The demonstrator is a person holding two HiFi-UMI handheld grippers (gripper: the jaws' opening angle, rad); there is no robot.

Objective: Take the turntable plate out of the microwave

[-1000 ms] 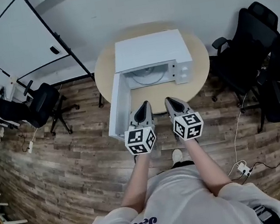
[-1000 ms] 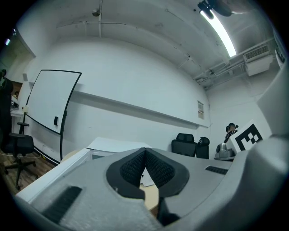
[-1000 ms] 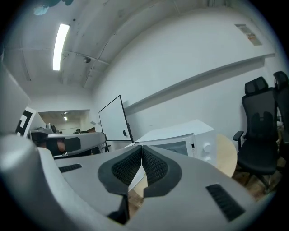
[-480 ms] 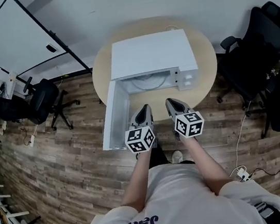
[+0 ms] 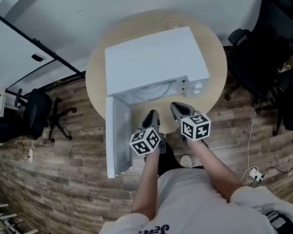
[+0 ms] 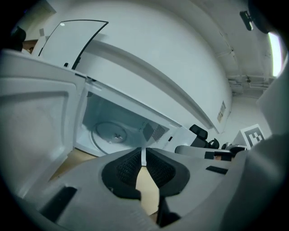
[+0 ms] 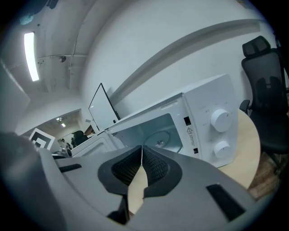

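Observation:
A white microwave (image 5: 152, 61) stands on a round wooden table (image 5: 218, 84), its door (image 5: 116, 137) swung open to the left. The clear glass turntable plate (image 6: 111, 133) (image 7: 161, 137) lies flat on the cavity floor, and its edge shows as the plate (image 5: 153, 92) in the head view. My left gripper (image 5: 152, 117) (image 6: 144, 154) and right gripper (image 5: 175, 108) (image 7: 142, 155) hover side by side just in front of the opening, both shut with nothing between the jaws. Neither touches the plate.
The microwave's control panel with two knobs (image 7: 222, 119) is at the right of the opening. Black office chairs (image 5: 268, 57) stand right of the table, another chair (image 5: 31, 112) at the left. A whiteboard (image 5: 0, 53) leans at the back left. Cables (image 5: 256, 173) lie on the wood floor.
Both grippers have dropped lower and closer to the microwave's open front. The head view has shifted, so the microwave looks larger and nearer.

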